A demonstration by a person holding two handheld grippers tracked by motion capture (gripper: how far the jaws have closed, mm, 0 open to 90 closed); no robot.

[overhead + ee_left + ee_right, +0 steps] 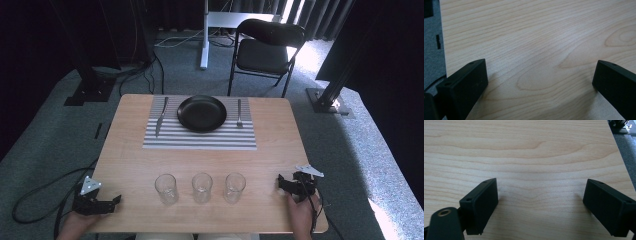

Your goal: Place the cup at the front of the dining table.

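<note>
Three clear empty glasses, left [166, 188], middle [202, 187] and right [234, 187], stand in a row near the table's front edge. Farther back a black plate [202, 113] sits on a striped placemat [200, 137], with a knife [161, 116] to its left and a fork [239, 113] to its right. My left gripper [112, 202] rests at the front left corner of the table; in its own view my left gripper [540, 75] stands open over bare wood. My right gripper [286, 186] is at the front right, and in its own view my right gripper [540, 193] is open with nothing between the jaws.
The wooden table [125, 160] stands on grey carpet. A black folding chair [267, 50] and a white stand [205, 35] are behind it. Dark frame posts with base plates stand at the back left [90, 90] and back right [330, 97]. Cables [45, 200] trail on the floor.
</note>
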